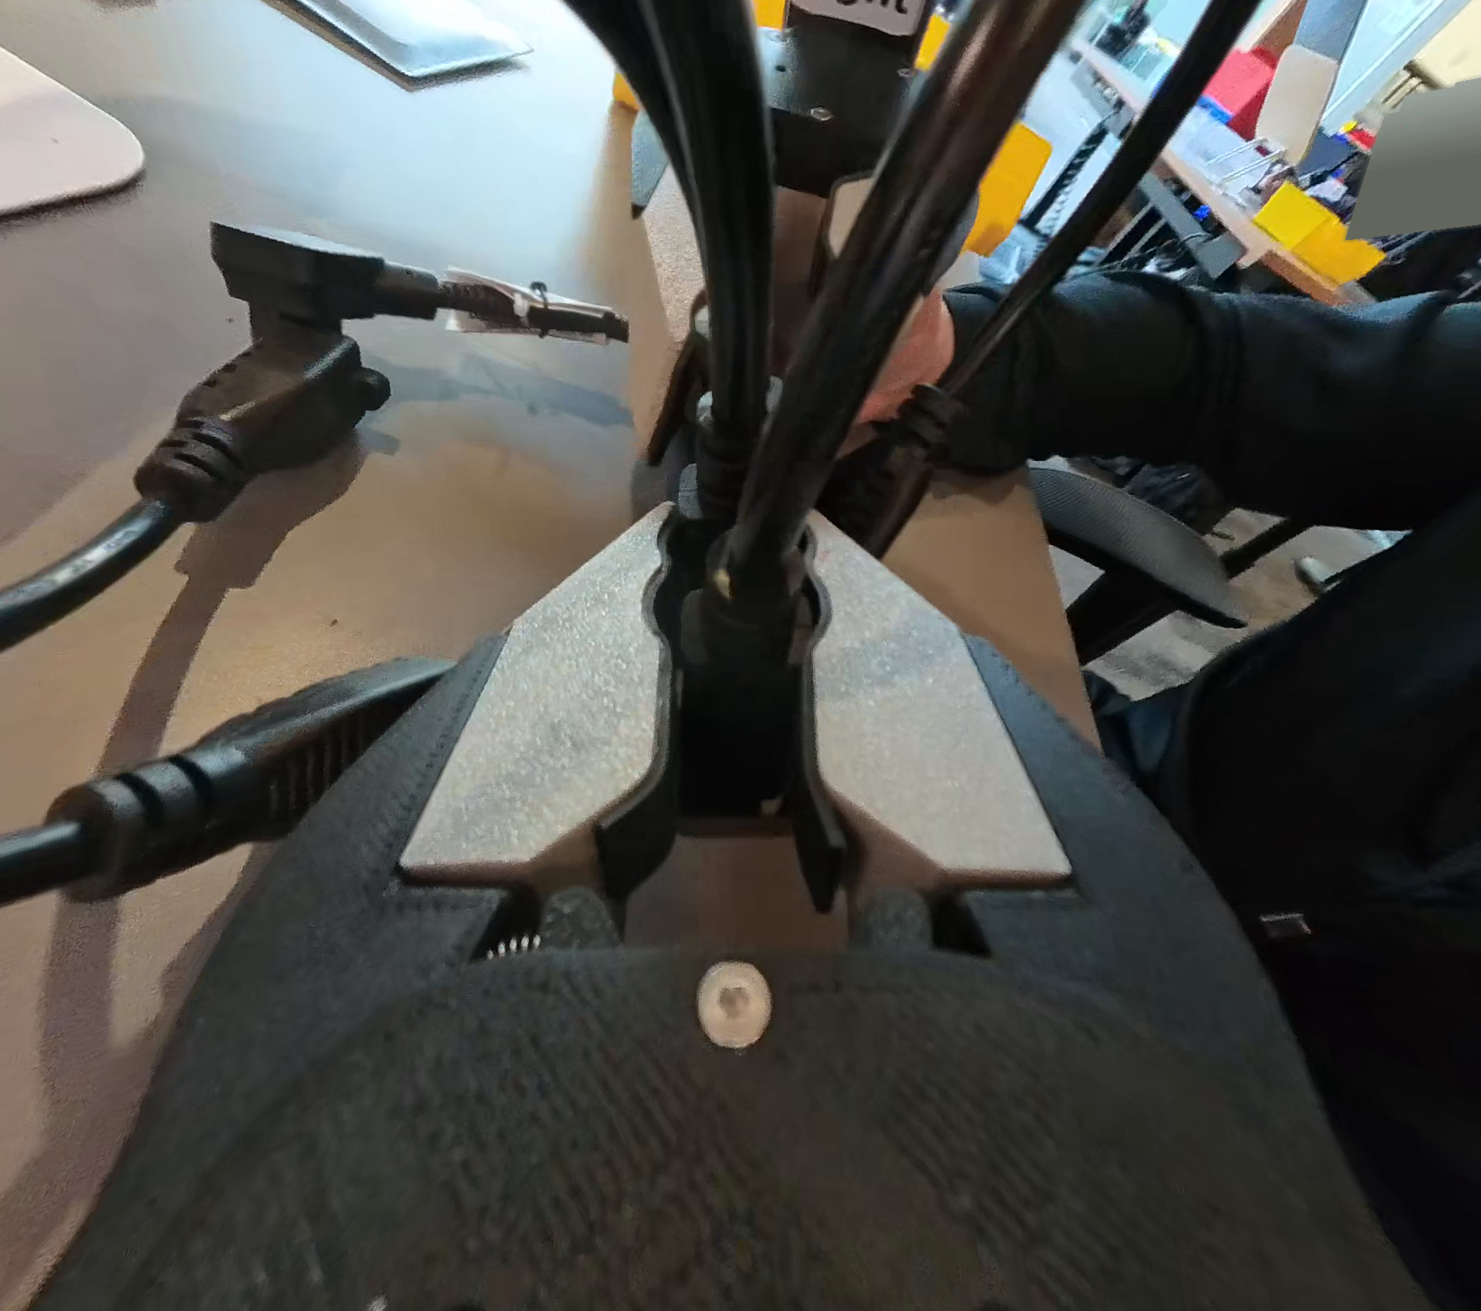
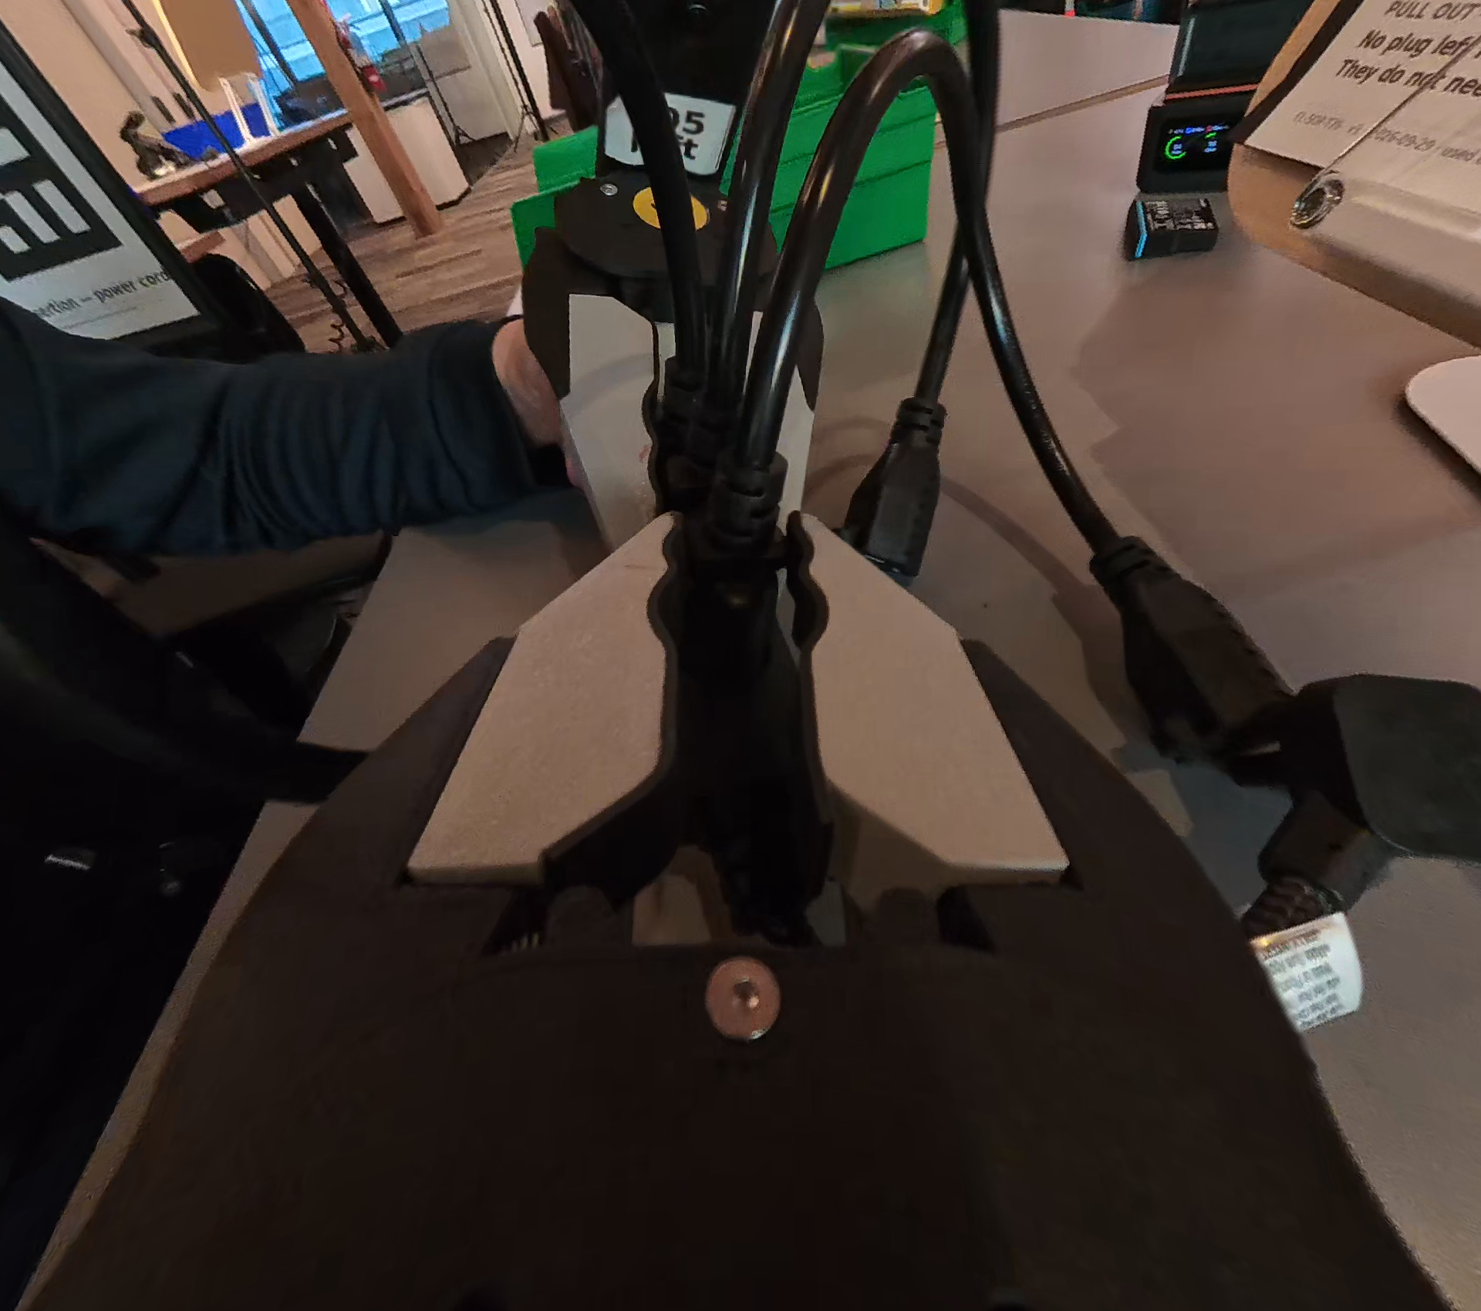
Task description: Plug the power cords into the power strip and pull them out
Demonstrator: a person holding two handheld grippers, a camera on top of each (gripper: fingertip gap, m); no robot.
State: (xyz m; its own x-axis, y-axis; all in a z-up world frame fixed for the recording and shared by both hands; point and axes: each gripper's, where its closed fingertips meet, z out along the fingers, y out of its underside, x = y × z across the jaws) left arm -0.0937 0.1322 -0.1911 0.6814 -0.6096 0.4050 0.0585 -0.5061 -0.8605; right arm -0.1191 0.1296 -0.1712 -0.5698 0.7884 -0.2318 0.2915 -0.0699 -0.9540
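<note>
Both grippers face each other over the surface (image 2: 1202, 439). The left gripper (image 1: 733, 599) and right gripper (image 2: 733, 575) each pinch black cord plugs (image 2: 741, 511) between them. Next, probably pull one plug free, straight out.

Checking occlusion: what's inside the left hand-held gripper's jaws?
The left hand-held gripper is shut on a black plug, cords rising from it. Anything beneath, such as the power strip, is covered.
</note>
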